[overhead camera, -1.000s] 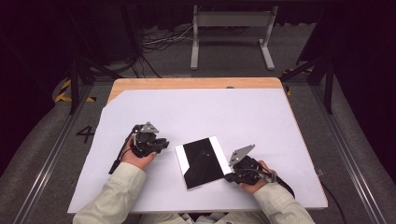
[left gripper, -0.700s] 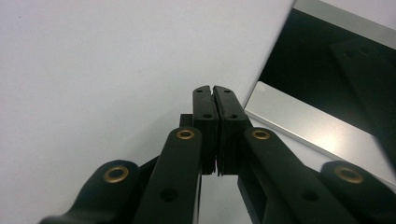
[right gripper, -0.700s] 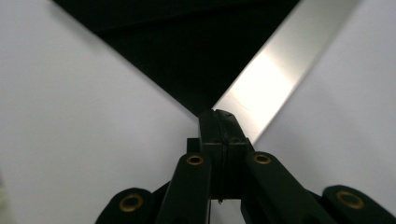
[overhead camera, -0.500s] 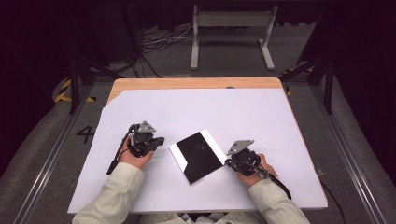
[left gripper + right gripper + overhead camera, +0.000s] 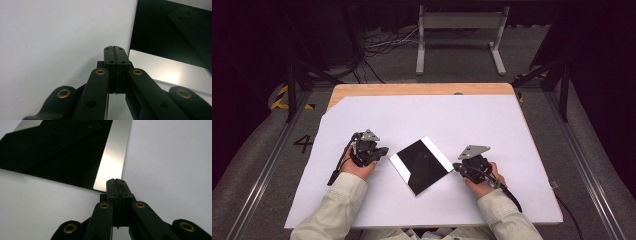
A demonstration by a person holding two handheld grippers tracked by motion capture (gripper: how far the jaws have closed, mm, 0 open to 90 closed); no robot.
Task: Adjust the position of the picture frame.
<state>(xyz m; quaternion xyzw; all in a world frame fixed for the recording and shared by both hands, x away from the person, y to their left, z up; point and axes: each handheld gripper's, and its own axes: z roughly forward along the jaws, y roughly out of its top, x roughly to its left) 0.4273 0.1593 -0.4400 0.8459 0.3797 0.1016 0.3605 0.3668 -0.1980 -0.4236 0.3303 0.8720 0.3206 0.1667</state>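
A square glossy black plate with silvery strips along two opposite edges lies turned like a diamond on the white table sheet. My left gripper rests at its left corner, shut, with nothing between the jaws. In the left gripper view my left gripper has its tips just beside the plate's silvery strip. My right gripper lies at the plate's right corner, also shut and empty. Seen from the right gripper view, my right gripper has its closed tips against the corner of the plate.
The white sheet covers a wooden tabletop whose far edge shows. Beyond it stand a metal frame and cables on the floor. Rails run along both sides of the table. Both sleeves come in from the near edge.
The plate has turned counter-clockwise from nearly square-on to a diamond. The right gripper has shifted slightly away from me with the plate's corner. The left gripper's jaws have closed.
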